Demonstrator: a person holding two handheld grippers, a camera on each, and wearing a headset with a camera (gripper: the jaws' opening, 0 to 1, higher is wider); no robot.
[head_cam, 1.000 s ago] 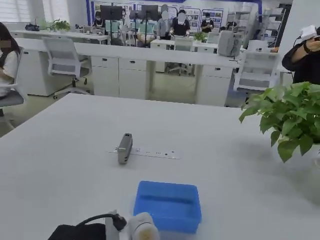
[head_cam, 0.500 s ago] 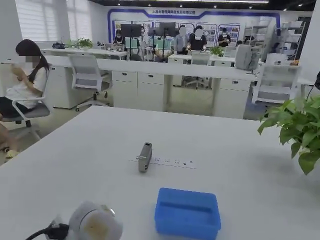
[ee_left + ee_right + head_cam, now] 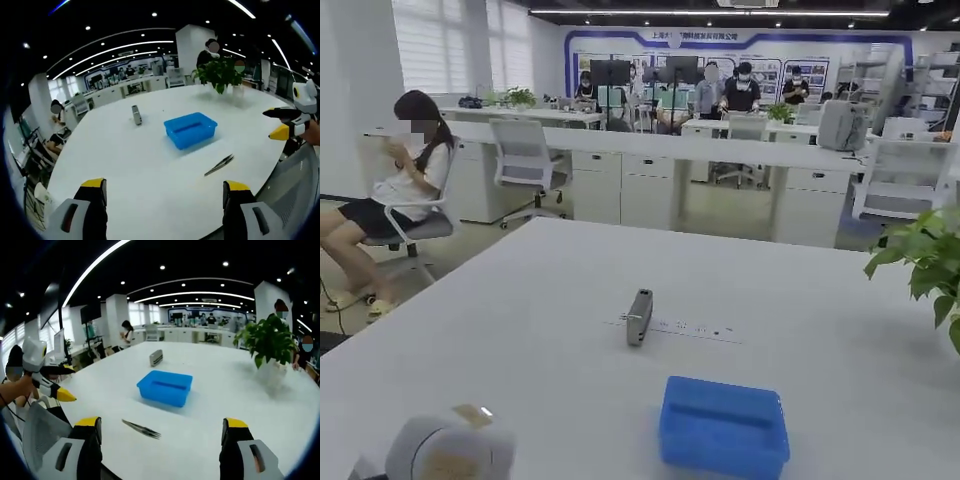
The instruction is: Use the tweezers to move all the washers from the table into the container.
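Blue container [image 3: 190,129] looks empty, tweezers [image 3: 219,164] lie untouched — we hold left tool [image 3: 163,185] and right tool [image 3: 160,422] spread; task unstarted.

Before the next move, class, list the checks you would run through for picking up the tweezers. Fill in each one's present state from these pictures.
1. Left claw open and empty: ok.
2. Right claw open and empty: ok.
3. Tweezers lying free on the table, apart from the container: ok.
4. Container upright with its top open: ok.
5. Bare table between both claws and the tweezers: ok.
6. Washers located: cannot tell; too small to make out on the table.
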